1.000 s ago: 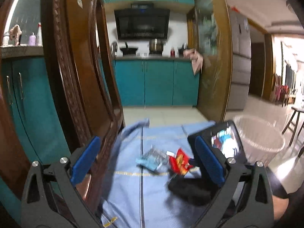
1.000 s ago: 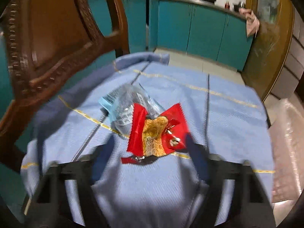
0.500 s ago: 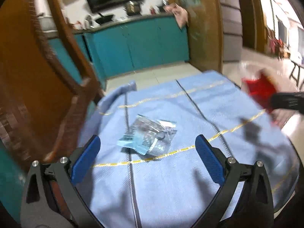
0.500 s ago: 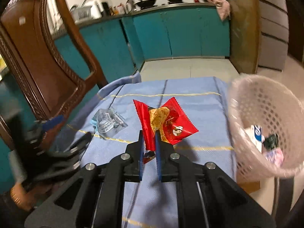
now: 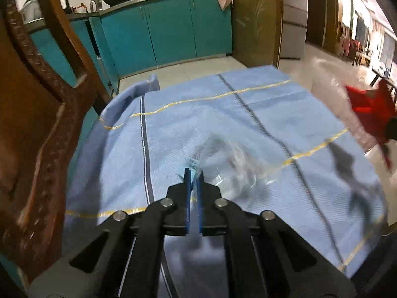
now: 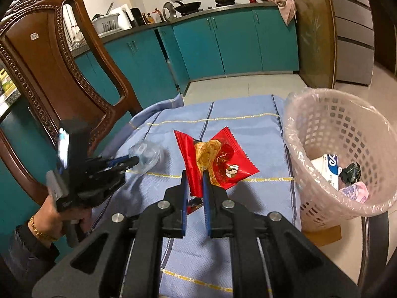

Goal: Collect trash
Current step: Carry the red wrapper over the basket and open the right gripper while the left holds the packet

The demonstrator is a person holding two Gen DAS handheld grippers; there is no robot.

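We note carved wooden chair [image 6: 57, 74] at far left, beside bench draped in blue cloth [image 6: 248, 129]. Left gripper [image 5: 194, 173] pressed together, pinching edge of clear plastic wrapper [image 5: 230, 166]; wrapper low over cloth, contact with cloth unclear due to blur. Right gripper [image 6: 194, 176] pinching red snack wrapper [image 6: 218, 159], held raised above cloth. We see pink lined waste basket [image 6: 347, 129] at right, just beside bench edge, holding white carton [image 6: 327, 166] and crumpled scraps.
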